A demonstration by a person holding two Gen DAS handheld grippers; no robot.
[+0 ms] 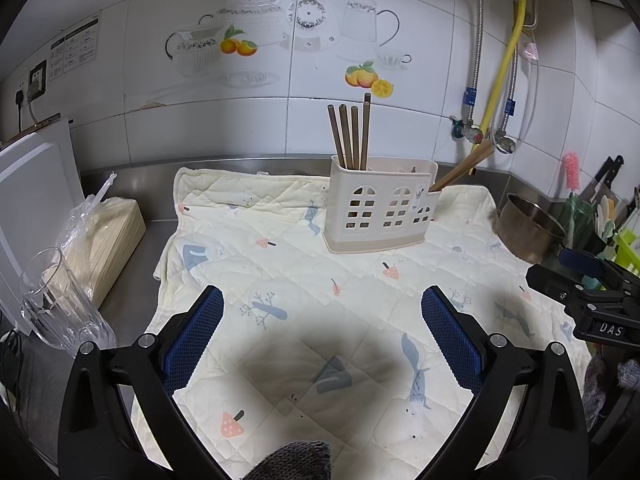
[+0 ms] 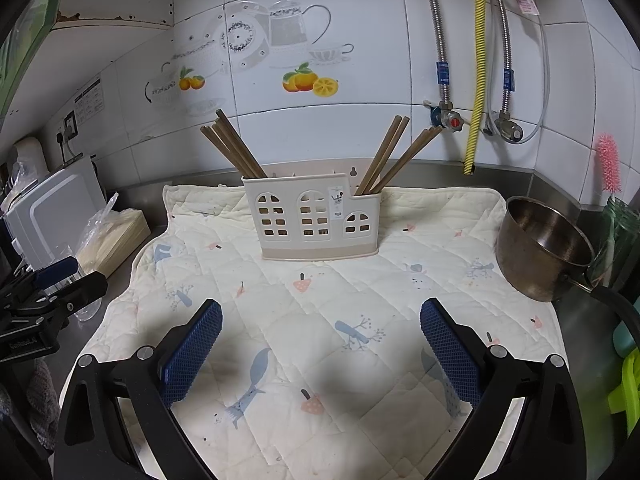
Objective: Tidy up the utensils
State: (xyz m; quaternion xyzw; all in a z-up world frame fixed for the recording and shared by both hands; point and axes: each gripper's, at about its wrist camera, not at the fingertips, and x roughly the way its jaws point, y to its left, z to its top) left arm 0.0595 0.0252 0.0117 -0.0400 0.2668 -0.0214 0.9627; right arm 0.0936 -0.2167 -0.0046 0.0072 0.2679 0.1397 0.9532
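Observation:
A cream house-shaped utensil holder (image 1: 380, 208) (image 2: 312, 216) stands at the back of a quilted mat (image 1: 304, 280) (image 2: 320, 300). Several brown chopsticks (image 1: 352, 136) (image 2: 234, 146) stick up from its left compartment. More chopsticks (image 1: 464, 168) (image 2: 396, 152) lean out of its right compartment. My left gripper (image 1: 322, 300) hovers open over the mat's front, nothing between its blue pads. My right gripper (image 2: 320, 312) is open too and holds nothing. In the left wrist view the right gripper's side (image 1: 592, 292) shows at the right edge; in the right wrist view the left gripper's side (image 2: 48, 292) shows at the left.
A steel pot (image 1: 528, 228) (image 2: 544, 248) sits right of the mat. A clear glass (image 1: 60, 304), a bagged box of sticks (image 1: 108, 240) (image 2: 112, 240) and a white board (image 1: 32, 208) are left. Hoses and valves (image 2: 476, 120) run down the tiled wall. A pink brush (image 2: 608, 164) stands far right.

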